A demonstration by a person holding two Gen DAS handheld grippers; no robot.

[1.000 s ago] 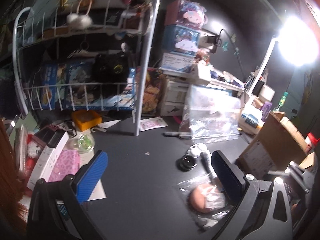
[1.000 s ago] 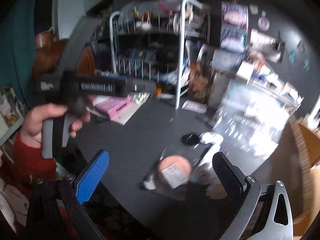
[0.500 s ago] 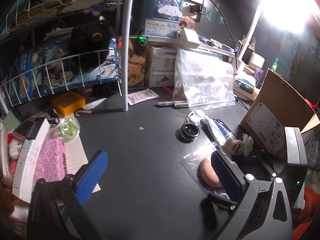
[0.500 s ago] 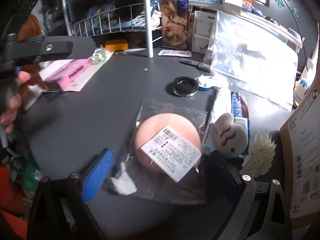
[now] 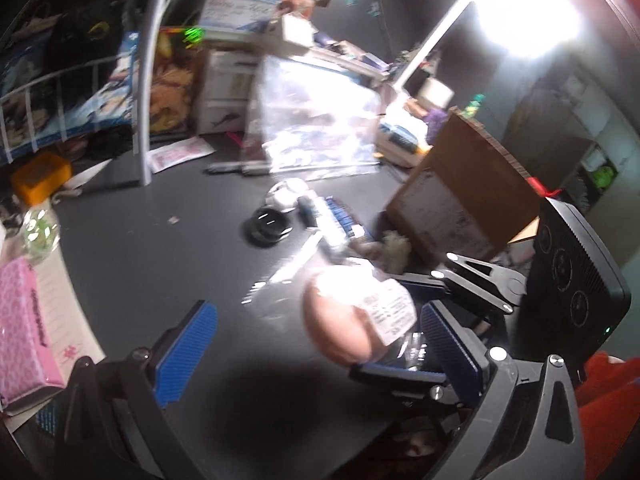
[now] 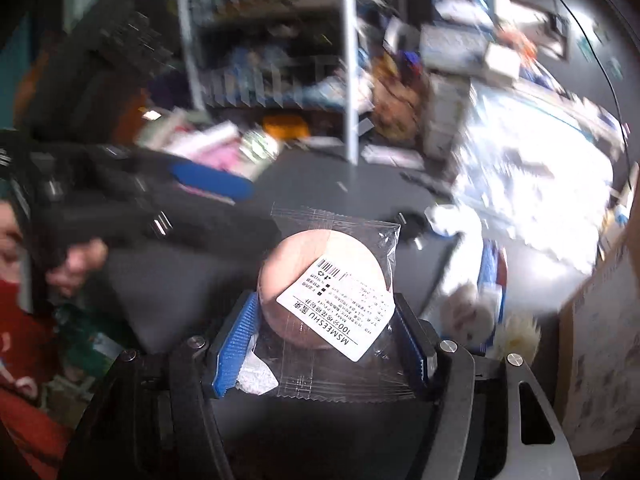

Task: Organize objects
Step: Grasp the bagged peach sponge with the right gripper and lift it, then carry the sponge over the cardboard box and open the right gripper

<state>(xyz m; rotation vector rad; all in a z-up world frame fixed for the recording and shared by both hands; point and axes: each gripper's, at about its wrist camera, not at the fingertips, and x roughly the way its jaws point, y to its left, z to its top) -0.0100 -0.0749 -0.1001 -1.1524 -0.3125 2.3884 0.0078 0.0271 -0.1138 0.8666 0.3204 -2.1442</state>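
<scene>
Right wrist view: right gripper (image 6: 326,354) clamps the round peach puff in its clear labelled wrapper (image 6: 320,288), off the desk at six o'clock; slick film could slip. Left gripper (image 5: 316,360) gapes wide, empty.

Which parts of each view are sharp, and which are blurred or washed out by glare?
Left wrist view: the lamp blows out the upper right; the puff is smeared by motion, the left gripper fairly sharp. Right wrist view: the puff and its label are crisp in the right gripper; the rack and glaring plastic bag are blurred.
</scene>
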